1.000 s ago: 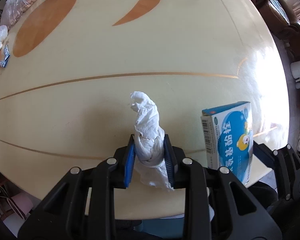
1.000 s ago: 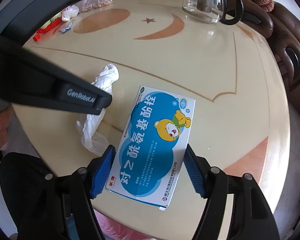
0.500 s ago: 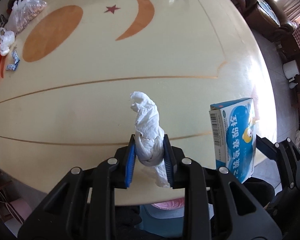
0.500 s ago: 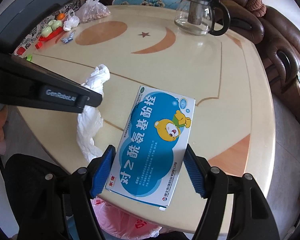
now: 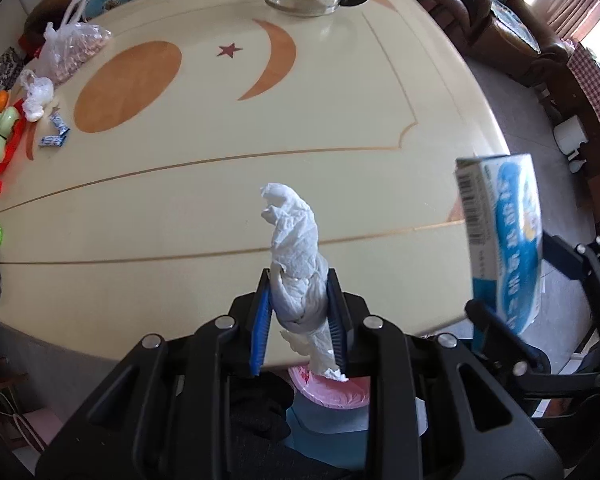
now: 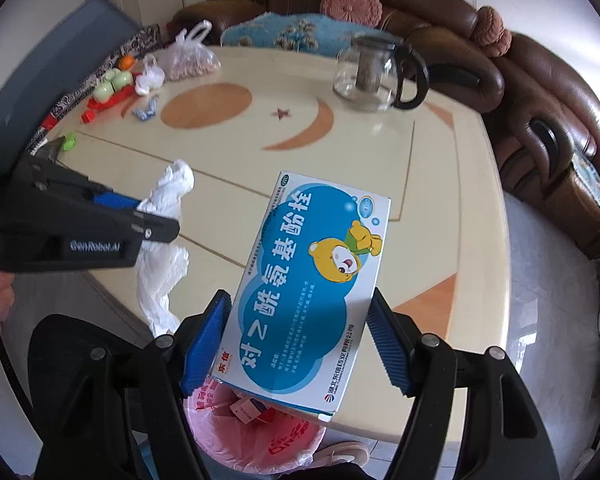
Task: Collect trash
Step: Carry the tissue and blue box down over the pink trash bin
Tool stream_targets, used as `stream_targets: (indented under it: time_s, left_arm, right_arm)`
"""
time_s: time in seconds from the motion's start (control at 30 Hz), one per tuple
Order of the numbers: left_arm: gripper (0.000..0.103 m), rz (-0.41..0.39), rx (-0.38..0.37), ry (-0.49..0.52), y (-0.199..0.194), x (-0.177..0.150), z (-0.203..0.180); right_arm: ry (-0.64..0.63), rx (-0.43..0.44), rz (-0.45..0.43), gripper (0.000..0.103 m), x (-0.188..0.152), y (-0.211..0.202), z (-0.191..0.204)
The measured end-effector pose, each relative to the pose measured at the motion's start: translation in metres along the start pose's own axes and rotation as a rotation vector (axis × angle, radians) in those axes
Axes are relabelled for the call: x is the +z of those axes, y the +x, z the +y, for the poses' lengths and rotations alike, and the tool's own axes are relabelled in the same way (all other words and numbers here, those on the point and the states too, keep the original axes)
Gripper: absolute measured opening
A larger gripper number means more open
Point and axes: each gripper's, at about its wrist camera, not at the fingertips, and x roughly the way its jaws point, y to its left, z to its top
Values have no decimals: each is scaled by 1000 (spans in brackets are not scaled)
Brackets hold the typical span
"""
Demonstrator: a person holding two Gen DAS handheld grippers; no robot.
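While both claws are raised over the near edge of the counter, the scene reads as follows.
Left claw: pinched narrow on a crumpled white tissue, blue pads pressing it from both sides; one end sticks up past the fingertips, the other hangs down below them.
Right claw: clamped across a blue-and-white medicine box with a cartoon bear, the box lying flat between the pads, clear of the counter.
Trash bin: a pink-lined bin sits below the counter edge, directly under the near end of the box; some rubbish already lies inside.
Tissue versus box: side by side, apart, tissue on the left.
Far side of counter: a glass teapot stands near the crescent inlay.
Left end of counter: a plastic bag of nuts, a small white bag, green and red bits.
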Motion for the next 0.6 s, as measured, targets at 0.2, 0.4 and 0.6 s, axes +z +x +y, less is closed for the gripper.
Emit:
stream_targets:
  time_s: [0.2,0.4,0.6]
  left_arm:
    - [26,-42,-3,23,-22,-23,-12]
    - [26,-70,-5,49,-35,-50,-24]
    - [26,-83,-10,70,-38,-75,-33]
  right_arm:
    - [-17,-14,-36,67,-14,-30,10]
    - [-31,-18,-52,67,-36,-52,21]
    - [-52,-17,-54,67,-58,-66,34]
